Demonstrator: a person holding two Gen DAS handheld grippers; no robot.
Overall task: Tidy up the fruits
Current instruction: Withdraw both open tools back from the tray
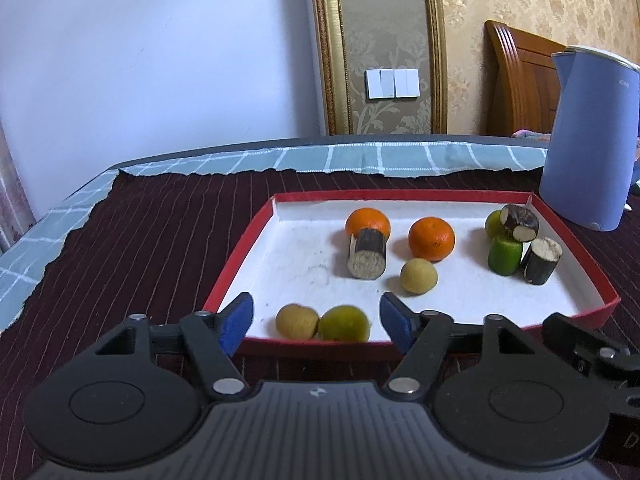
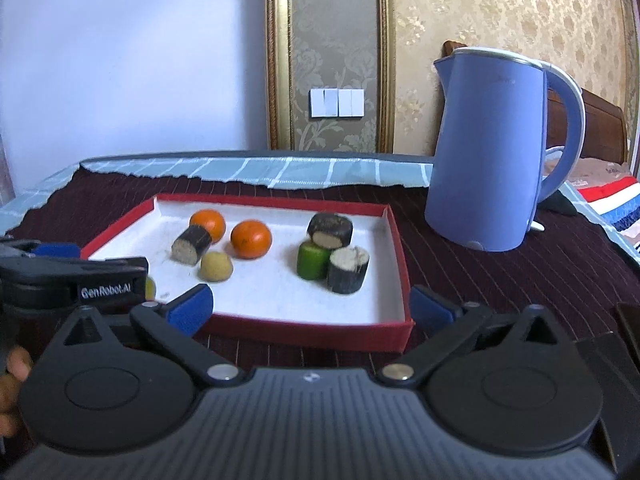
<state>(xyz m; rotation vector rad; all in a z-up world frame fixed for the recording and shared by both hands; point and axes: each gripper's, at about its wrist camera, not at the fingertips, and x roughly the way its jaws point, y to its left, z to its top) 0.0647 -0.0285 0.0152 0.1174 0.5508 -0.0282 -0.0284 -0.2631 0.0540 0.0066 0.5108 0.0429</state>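
Both the left gripper [image 1: 316, 322] and right gripper [image 2: 310, 306] are held open before the red tray [image 1: 224, 276], in which two oranges [image 1: 431, 238], two longans [image 1: 297, 321], four cane pieces [image 1: 367, 254] are counted. A blue kettle [image 2: 486, 148] is seen beyond.

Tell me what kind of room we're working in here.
Most likely a bedroom at home: a carved wooden headboard stands against patterned wallpaper, and the red tray of fruit sits on a cloth-covered surface beside a blue electric kettle. Both grippers hover open before the tray.
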